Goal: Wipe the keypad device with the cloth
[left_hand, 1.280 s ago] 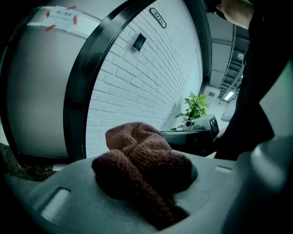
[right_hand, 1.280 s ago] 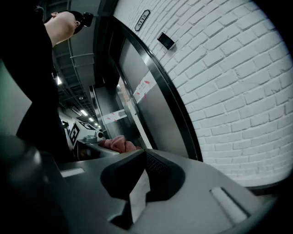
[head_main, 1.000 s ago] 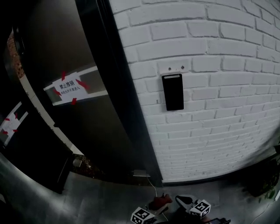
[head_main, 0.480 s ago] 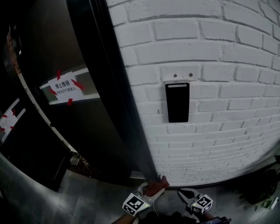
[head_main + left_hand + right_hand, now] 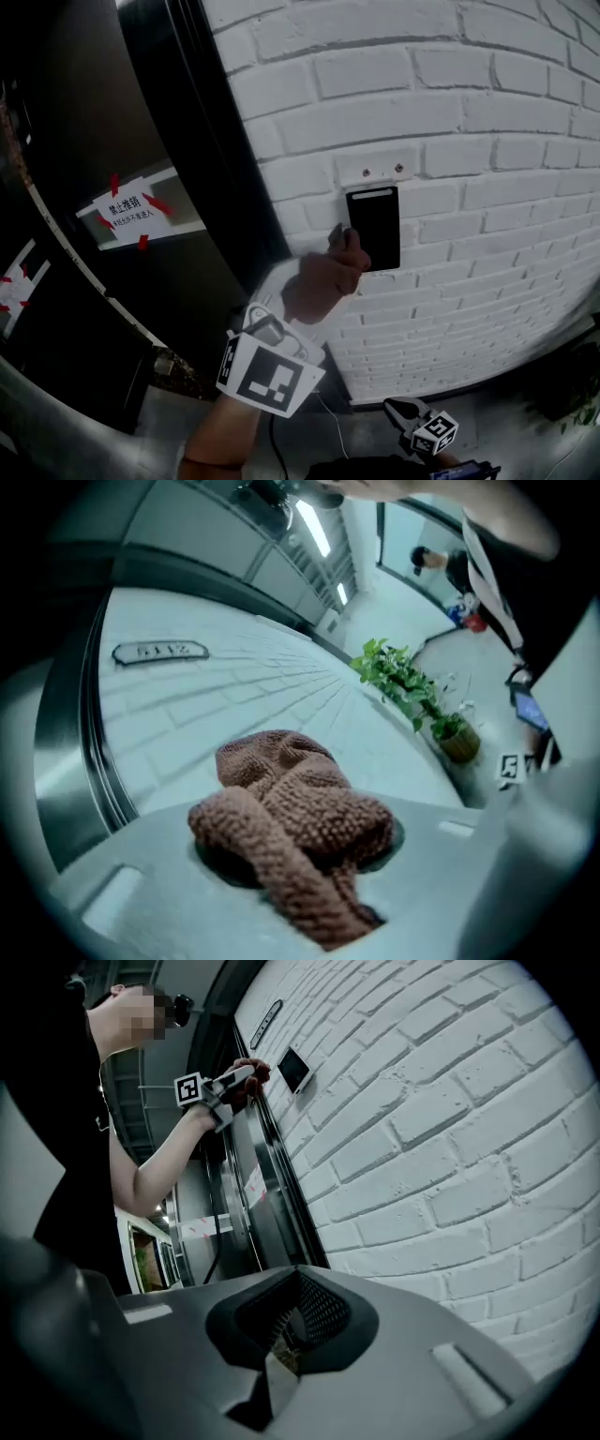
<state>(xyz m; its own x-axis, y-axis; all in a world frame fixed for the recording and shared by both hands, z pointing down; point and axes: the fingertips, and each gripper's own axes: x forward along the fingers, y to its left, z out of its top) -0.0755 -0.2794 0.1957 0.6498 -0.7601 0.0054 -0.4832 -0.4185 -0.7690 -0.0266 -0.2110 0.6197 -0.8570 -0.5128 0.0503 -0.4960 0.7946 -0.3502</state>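
The keypad device (image 5: 373, 228) is a black upright panel on the white brick wall (image 5: 487, 141). My left gripper (image 5: 336, 258) is raised beside the panel's left edge, shut on a brown knitted cloth (image 5: 323, 278). The cloth's top overlaps that edge; contact is unclear. In the left gripper view the bunched cloth (image 5: 291, 808) fills the jaws of the left gripper (image 5: 300, 850), with bricks beyond. My right gripper (image 5: 405, 417) hangs low near the floor, shut and empty. In the right gripper view the right gripper (image 5: 289, 1324) points up along the wall toward the keypad (image 5: 294, 1069) and cloth (image 5: 251, 1080).
A dark door frame (image 5: 220, 169) runs down just left of the keypad. Glass behind it carries a taped paper notice (image 5: 131, 210). An oval plate (image 5: 159, 652) sits on the wall. Potted plants (image 5: 412, 691) stand along the wall base.
My left gripper has risen with the cloth from near the floor up to the keypad's left edge. The right gripper has stayed low.
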